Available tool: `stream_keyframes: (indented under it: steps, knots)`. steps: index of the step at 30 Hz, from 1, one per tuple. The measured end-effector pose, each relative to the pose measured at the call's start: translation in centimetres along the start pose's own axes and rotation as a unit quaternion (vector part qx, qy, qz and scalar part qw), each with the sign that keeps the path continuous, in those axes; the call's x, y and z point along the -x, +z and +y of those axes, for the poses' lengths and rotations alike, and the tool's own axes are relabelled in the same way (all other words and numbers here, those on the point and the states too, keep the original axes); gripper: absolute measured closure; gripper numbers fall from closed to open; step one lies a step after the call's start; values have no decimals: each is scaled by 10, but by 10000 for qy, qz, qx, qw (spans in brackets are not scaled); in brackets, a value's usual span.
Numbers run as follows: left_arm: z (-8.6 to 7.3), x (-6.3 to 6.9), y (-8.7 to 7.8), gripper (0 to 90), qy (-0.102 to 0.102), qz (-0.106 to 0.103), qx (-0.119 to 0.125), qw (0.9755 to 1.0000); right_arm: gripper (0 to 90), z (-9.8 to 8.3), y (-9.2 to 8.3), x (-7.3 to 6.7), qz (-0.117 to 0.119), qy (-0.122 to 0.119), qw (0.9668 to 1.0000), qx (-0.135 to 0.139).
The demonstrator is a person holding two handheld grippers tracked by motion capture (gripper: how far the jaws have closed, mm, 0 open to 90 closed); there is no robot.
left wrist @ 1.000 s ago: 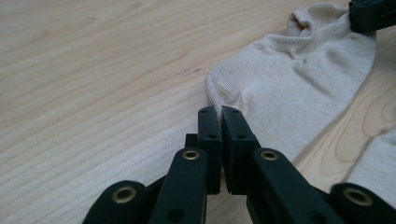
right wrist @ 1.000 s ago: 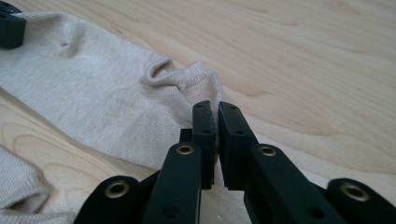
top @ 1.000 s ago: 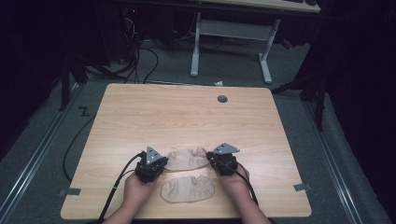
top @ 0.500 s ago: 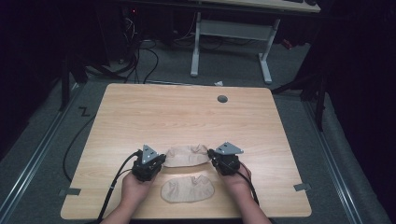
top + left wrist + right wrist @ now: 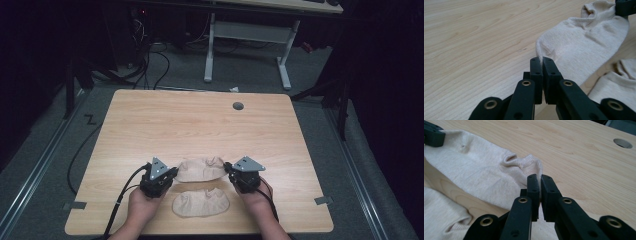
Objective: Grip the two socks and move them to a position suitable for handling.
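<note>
The left tongs (image 5: 171, 175) are clenched on one end of a beige sock (image 5: 200, 169), the fabric pinched between their jaws, as the left gripper view shows at the sock's edge (image 5: 574, 47). The right tongs (image 5: 230, 171) grasp the opposite end, the cuff (image 5: 529, 161) caught between their nearly closed jaws. The sock stretches between the two tongs, hanging slack just above the wooden tabletop (image 5: 200, 125). A second beige sock (image 5: 201, 203) lies flat on the tabletop just nearer the person than the held one, between the two hands (image 5: 142, 205) and apart from both tongs.
</note>
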State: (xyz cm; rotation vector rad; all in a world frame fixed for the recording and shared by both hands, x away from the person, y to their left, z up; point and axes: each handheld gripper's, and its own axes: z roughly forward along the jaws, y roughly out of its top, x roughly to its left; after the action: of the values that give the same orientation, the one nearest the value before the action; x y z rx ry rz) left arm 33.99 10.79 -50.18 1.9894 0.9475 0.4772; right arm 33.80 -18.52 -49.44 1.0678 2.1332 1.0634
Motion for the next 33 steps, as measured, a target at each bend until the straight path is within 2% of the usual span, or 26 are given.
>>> stream_keyframes:
  steps: [5, 13, 33]
  knots:
    - [-1, 6, -9, 871, 119, -31, -48, 9999, 857, -3, -15, -7, 42, -71, 9999, 76]
    - [-5, 13, -19, 871, 119, -96, -195, 9997, 857, -10, -28, -17, 142, -236, 9996, 54]
    - [-13, 30, -44, 870, 220, -275, -254, 9991, 857, -26, -51, -31, 285, -332, 9990, 0]
